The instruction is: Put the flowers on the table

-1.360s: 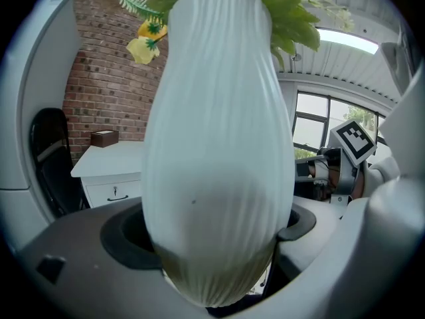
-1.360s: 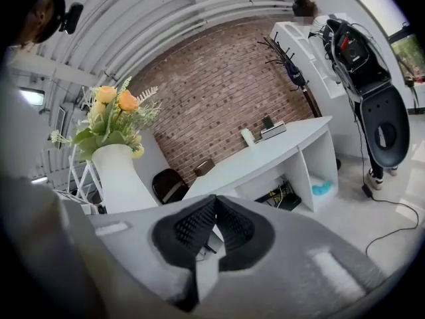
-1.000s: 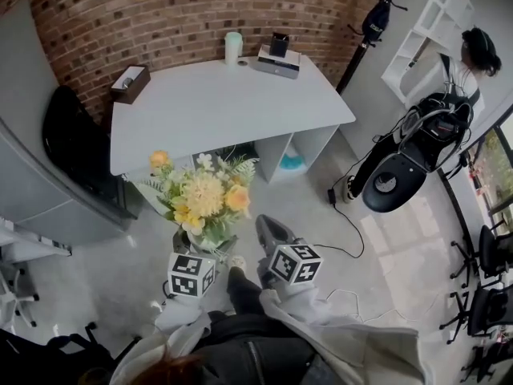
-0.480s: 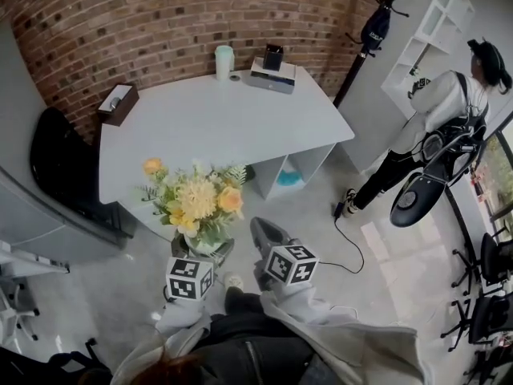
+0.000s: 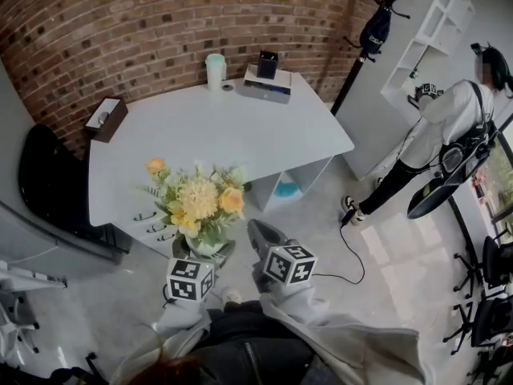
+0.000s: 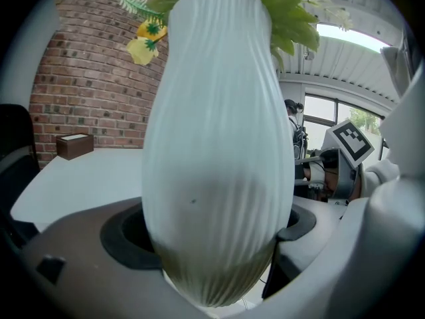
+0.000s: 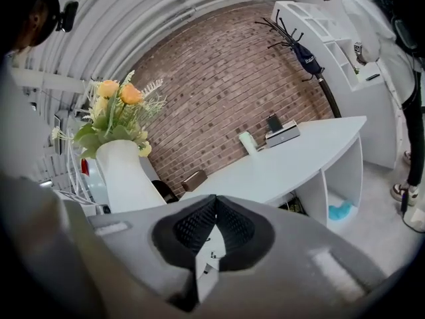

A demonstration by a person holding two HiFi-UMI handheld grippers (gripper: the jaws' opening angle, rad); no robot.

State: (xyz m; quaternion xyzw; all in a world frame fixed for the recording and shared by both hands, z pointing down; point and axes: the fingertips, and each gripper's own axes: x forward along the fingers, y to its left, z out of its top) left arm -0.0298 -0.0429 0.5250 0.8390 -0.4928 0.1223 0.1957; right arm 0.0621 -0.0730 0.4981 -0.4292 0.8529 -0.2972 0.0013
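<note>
A bunch of yellow and orange flowers (image 5: 200, 203) stands upright in a white ribbed vase (image 5: 205, 245). My left gripper (image 5: 204, 253) is shut on the vase's lower body (image 6: 216, 165), whose sides its jaws clasp. The blooms (image 6: 149, 42) rise above it. The vase hangs at the near edge of the white table (image 5: 240, 127), off its top. My right gripper (image 5: 258, 235) is beside the vase at the right, shut and empty (image 7: 209, 234). From there the vase (image 7: 123, 171) and the table (image 7: 292, 158) show.
On the table's far side stand a brown box (image 5: 106, 117), a pale cup (image 5: 215, 69) and a grey device (image 5: 264, 83). A black chair (image 5: 48, 183) is at the left. A person (image 5: 449, 127), a coat stand (image 5: 373, 30) and white shelves (image 5: 425, 22) are at the right.
I have come nearer the table with the vase, so the flowers now overlap its front edge. The person at the right has stood up and shifted a black chair.
</note>
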